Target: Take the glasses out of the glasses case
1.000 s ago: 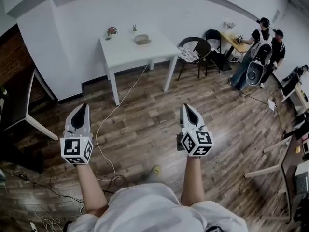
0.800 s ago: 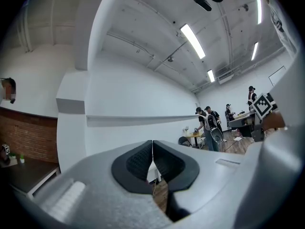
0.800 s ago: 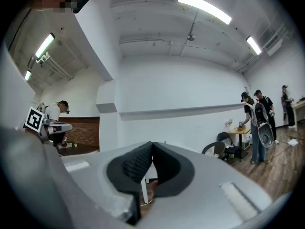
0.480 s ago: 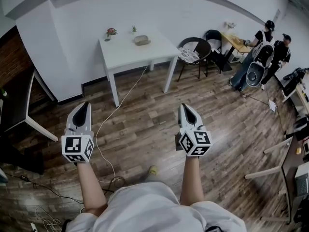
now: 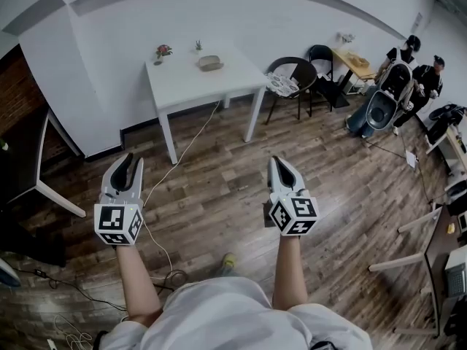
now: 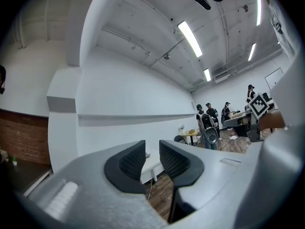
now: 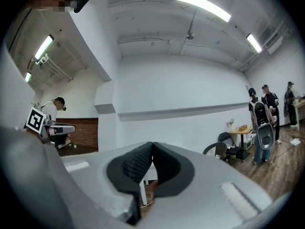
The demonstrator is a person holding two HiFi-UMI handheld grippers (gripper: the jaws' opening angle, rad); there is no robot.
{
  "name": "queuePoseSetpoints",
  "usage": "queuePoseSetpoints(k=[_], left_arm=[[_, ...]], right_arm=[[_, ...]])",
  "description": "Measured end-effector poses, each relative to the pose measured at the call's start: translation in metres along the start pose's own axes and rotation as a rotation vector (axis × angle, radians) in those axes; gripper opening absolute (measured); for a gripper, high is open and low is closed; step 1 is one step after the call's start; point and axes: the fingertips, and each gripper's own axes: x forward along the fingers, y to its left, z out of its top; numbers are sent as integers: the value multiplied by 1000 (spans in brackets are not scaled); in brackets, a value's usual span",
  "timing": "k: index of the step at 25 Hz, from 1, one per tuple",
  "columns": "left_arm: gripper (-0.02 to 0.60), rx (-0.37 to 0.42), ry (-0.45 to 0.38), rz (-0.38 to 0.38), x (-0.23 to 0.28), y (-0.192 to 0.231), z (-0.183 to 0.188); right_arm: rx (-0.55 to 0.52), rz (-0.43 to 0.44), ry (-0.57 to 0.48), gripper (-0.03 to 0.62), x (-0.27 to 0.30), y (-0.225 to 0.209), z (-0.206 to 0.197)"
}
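A greyish oval glasses case (image 5: 211, 62) lies shut on the white table (image 5: 219, 84) by the far wall, well out of reach of both grippers. My left gripper (image 5: 128, 165) is held over the wooden floor at the left, its jaws a small way apart with nothing between them; in the left gripper view the left gripper (image 6: 152, 148) points at the table (image 6: 153, 164). My right gripper (image 5: 282, 165) hangs over the floor at the right. In the right gripper view the right gripper (image 7: 152, 147) has its pads touching, empty. No glasses are visible.
Two small potted plants (image 5: 160, 52) stand on the table's far left. Black chairs (image 5: 290, 75) and a small desk (image 5: 356, 63) are to its right, with people (image 5: 398, 79) beyond. A white cable (image 5: 157, 214) runs over the floor. A dark table (image 5: 33, 162) is at the left.
Both grippers have hardly moved, edging slightly toward the table. The people at the far right have shifted a little to the right.
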Motion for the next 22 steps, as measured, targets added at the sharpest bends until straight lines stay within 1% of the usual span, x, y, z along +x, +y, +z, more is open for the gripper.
queuePoseSetpoints(k=[10, 17, 22], left_arm=[[100, 0, 10, 1, 28, -20, -3], [100, 5, 22, 13, 67, -36, -5], [100, 18, 23, 13, 101, -57, -1]], right_arm=[[-6, 19, 12, 3, 15, -28, -6], [19, 28, 10, 3, 38, -66, -9], [37, 34, -4, 3, 52, -102, -4]])
